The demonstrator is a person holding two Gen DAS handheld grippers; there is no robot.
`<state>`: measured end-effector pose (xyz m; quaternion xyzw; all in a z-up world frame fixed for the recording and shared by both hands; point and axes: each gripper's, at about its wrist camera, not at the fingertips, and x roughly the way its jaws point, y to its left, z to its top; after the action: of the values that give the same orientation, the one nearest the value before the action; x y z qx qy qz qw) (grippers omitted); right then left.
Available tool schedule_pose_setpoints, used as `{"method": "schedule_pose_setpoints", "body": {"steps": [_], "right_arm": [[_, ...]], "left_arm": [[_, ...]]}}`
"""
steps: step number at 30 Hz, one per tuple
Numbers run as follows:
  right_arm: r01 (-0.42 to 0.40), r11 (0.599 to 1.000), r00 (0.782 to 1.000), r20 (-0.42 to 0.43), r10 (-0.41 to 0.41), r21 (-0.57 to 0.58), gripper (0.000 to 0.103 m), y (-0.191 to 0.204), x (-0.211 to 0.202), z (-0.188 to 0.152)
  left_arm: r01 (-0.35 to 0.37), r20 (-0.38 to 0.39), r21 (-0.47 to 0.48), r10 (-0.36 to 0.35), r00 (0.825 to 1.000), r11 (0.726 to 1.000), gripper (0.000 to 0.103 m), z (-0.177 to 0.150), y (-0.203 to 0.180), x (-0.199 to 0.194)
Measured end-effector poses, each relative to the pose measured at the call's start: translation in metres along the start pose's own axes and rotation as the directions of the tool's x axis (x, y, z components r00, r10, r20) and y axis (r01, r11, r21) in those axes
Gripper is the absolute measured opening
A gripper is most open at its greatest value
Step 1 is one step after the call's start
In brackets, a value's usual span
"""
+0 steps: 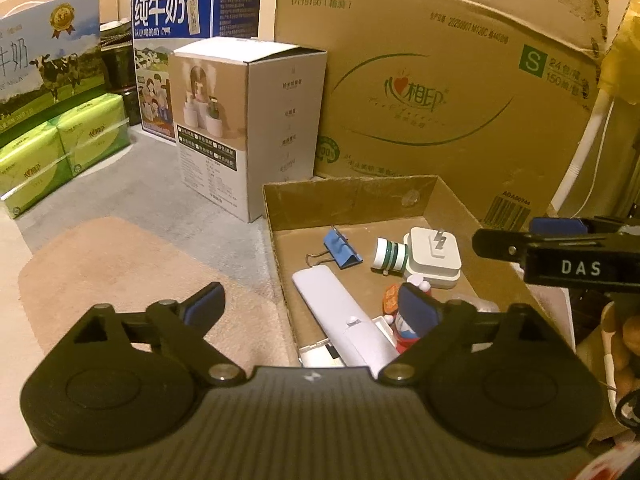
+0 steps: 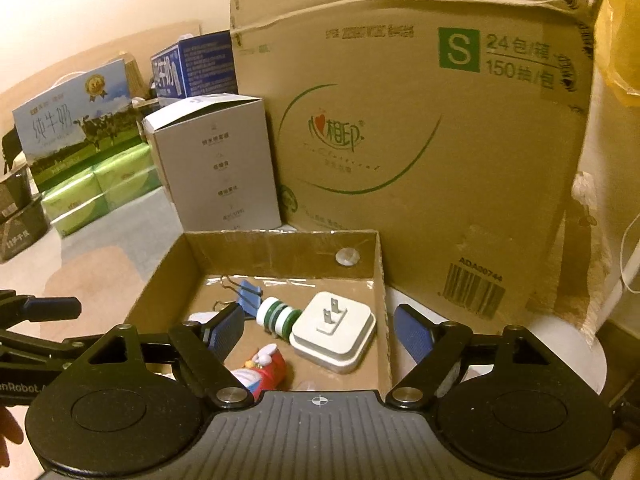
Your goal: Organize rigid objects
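A shallow cardboard box (image 1: 352,196) (image 2: 280,250) sits on the floor. Inside lie a blue binder clip (image 1: 342,249) (image 2: 250,296), a white-and-green cap (image 1: 390,255) (image 2: 278,316), a white plug adapter (image 1: 434,256) (image 2: 336,330), a white remote (image 1: 340,312) and a red-and-blue toy figure (image 1: 400,322) (image 2: 264,368). My left gripper (image 1: 316,308) is open and empty over the box's left wall. My right gripper (image 2: 320,332) is open and empty above the box, over the adapter; it also shows at the right edge of the left wrist view (image 1: 560,248).
A large tissue carton (image 1: 440,80) (image 2: 400,140) stands behind the box. A grey product box (image 1: 248,128) (image 2: 216,164), milk cartons (image 1: 192,40) and green tissue packs (image 1: 64,148) stand to the left. A beige mat (image 1: 120,272) lies left of the box.
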<state>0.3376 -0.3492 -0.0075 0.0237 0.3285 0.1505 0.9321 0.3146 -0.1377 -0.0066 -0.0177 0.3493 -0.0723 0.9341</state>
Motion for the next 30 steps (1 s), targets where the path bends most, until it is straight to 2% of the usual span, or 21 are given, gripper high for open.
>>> {"method": "schedule_pose_setpoints", "body": {"steps": [11,21,30], "right_arm": [[-0.007,0.999,1.000,-0.006,0.007,0.032,0.082,0.002,-0.037,-0.009],[-0.011,0.998,1.000,-0.025,0.013,0.060,0.083,0.016,-0.077,-0.019],[-0.014,0.999,0.999,-0.049,0.015,0.030,0.083,0.044,-0.116,-0.041]], "left_arm": [[-0.015,0.018,-0.001,0.015,1.000,1.000,0.102,-0.007,-0.002,-0.032],[-0.033,0.023,-0.024,0.034,0.999,0.999,0.102,-0.021,0.000,-0.072],[-0.071,0.021,-0.044,0.072,0.997,0.997,0.102,-0.043,0.004,-0.117]]}}
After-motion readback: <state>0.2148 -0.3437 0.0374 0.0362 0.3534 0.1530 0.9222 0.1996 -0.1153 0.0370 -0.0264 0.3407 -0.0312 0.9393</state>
